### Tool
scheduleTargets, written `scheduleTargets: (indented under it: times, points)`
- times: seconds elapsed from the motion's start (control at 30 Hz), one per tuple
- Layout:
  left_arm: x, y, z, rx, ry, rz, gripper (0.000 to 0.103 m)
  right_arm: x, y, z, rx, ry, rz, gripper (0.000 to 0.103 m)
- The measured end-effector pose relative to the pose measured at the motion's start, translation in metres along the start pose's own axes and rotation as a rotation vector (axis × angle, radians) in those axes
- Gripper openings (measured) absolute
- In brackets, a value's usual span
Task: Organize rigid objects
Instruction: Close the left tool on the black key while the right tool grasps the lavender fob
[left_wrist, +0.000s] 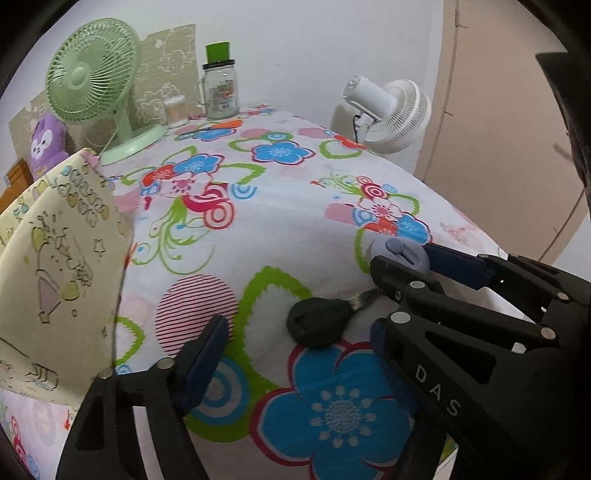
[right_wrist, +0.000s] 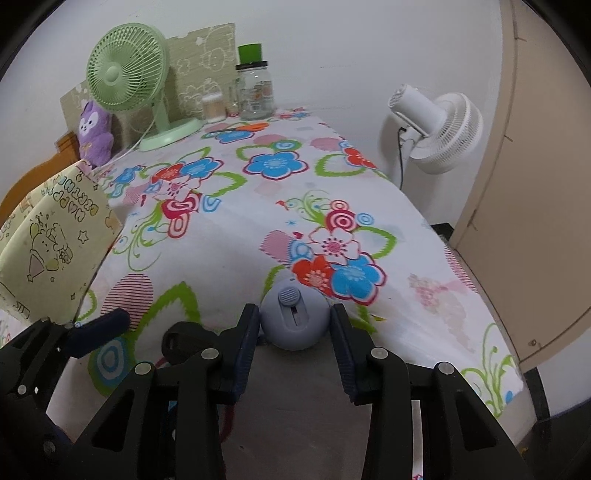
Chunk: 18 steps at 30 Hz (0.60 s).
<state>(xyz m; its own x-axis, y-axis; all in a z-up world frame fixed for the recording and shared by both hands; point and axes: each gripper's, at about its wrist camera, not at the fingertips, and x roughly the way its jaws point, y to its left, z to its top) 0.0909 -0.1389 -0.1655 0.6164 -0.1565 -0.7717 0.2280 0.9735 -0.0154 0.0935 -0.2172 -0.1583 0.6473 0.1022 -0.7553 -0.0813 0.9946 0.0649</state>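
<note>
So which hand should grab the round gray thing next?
Probably the right. The right gripper is open with the round gray thing sitting between its fingers. The left gripper is open around the black key fob instead.

Setting: domestic room, likely a bedroom or living space. Evidence: table draped in a floral-print cloth (right_wrist: 258, 229); green desk fan (right_wrist: 127, 74) and white fan (right_wrist: 439, 129) at the far end; purple plush toy (right_wrist: 94, 129) against a wooden headboard-like frame (right_wrist: 33, 177); glass jar with green lid (right_wrist: 255, 88); cartoon-printed paper bag (right_wrist: 51, 240); plain white wall, beige door (right_wrist: 535, 184).
</note>
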Motion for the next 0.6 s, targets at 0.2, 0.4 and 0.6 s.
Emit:
scheduleTargets:
  times: [0.2,0.4,0.6]
  points:
    - [-0.0007,-0.0046,0.0014,0.008,-0.009,-0.003,0.058,-0.0028,-0.0085,-0.0023,0.022,0.002,-0.02,0.042]
    - [-0.0014,-0.0036,0.004,0.006,-0.005,-0.026,0.033,-0.0031,-0.007,-0.0008,0.031,0.001,-0.01,0.042]
    - [-0.0022,0.0015,0.0053,-0.007,0.004,-0.025,0.032,-0.0053,-0.0008,0.0022,0.027,-0.003,-0.004,0.043]
